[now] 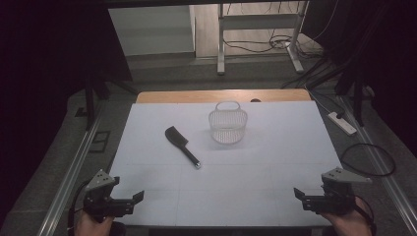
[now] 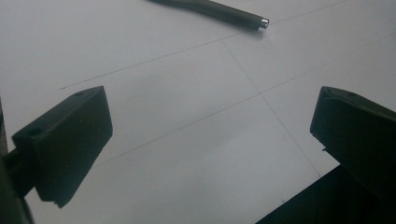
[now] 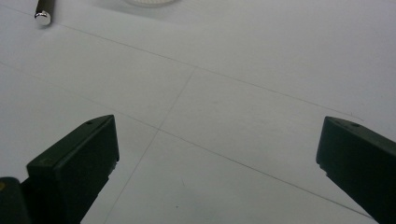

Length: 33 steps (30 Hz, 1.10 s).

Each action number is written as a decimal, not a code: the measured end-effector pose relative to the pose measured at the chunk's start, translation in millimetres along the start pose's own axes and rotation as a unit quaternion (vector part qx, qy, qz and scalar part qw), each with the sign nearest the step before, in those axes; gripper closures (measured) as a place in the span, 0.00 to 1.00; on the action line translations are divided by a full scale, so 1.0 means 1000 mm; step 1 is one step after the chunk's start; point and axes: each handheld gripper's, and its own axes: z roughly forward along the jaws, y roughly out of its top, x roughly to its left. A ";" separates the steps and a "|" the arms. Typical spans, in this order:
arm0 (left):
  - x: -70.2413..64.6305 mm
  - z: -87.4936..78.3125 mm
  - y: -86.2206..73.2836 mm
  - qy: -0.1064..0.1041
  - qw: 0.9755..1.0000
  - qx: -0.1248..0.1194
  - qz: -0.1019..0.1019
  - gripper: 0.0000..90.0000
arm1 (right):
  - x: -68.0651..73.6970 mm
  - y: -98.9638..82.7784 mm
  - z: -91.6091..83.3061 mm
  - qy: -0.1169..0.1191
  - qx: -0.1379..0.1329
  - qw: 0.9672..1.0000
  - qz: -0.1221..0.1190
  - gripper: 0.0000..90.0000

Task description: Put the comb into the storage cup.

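A black brush [image 1: 182,144] with a silver-tipped handle lies at a slant in the middle of the white table [image 1: 255,187]. Just right of it, farther back, stands a small white mesh basket [image 1: 227,125] with a handle, upright and with nothing in it. My left gripper [image 1: 134,200] rests at the near left corner, open, with only bare table between its jaws [image 2: 210,126]; the brush handle [image 2: 224,10] lies well ahead of it. My right gripper [image 1: 301,199] sits at the near right corner, open as well [image 3: 217,154], with the handle's tip [image 3: 43,17] far off.
A wooden strip [image 1: 221,96] runs along the table's far edge. Metal rails [image 1: 74,167] flank both sides. On the floor at the right lie a power strip [image 1: 342,123] and a looped cable [image 1: 369,160]. A desk frame [image 1: 258,34] stands behind.
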 end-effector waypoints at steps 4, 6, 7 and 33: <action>0.001 0.000 0.000 -0.002 1.000 -0.001 -0.002 0.00 | 0.001 -0.001 -0.001 -0.002 0.000 1.000 -0.002 0.00; 0.001 0.001 0.000 -0.004 1.000 0.001 -0.003 0.00 | 0.001 -0.001 -0.002 -0.002 0.000 1.000 -0.004 0.00; 0.000 0.000 0.000 -0.004 1.000 0.002 -0.003 0.00 | 0.002 -0.001 -0.002 -0.004 -0.001 1.000 -0.004 0.00; -0.004 0.006 0.006 -0.018 1.000 0.013 0.017 0.00 | 0.003 0.000 0.000 -0.002 0.006 1.000 -0.009 0.00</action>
